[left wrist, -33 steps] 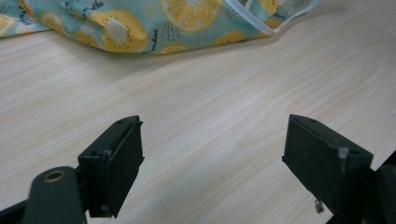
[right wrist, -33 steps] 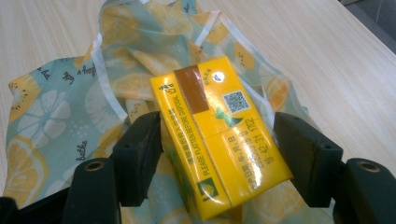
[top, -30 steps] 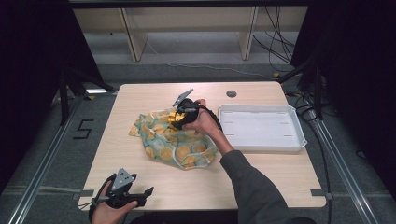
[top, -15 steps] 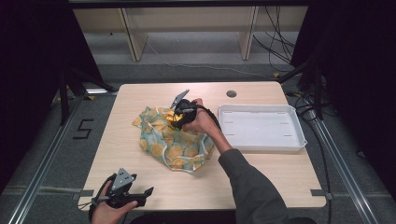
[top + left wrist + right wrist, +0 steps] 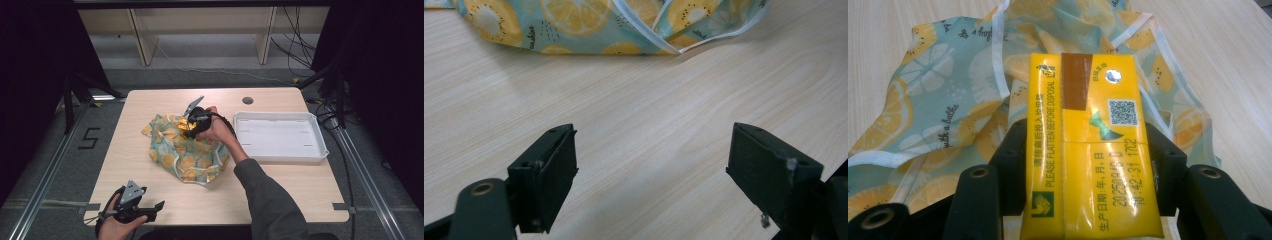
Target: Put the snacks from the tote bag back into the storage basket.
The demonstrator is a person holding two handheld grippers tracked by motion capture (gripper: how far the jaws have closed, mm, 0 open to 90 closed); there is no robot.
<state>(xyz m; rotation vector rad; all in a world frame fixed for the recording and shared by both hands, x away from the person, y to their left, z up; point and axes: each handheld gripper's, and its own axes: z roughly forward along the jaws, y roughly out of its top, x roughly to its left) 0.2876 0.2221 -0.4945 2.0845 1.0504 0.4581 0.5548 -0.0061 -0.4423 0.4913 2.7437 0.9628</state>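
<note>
Since earlier frames, cloth bag [image 5: 187, 152] bunched up tighter, shifted slightly right under my right hand; left gripper unmoved. Right gripper [image 5: 1083, 165] clamped on yellow carton [image 5: 1088, 145], jaws pressing both sides, held above bag's open top, mid-table. Left gripper [image 5: 654, 175] spread wide, nothing between jaws, low over bare table [image 5: 150, 105] at near-left edge, bag ahead. White tray [image 5: 280, 136] right of bag.

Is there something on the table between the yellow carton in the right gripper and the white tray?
Nothing visible. The right gripper holds the yellow carton above the fruit-print bag; bare table separates it from the white tray.
</note>
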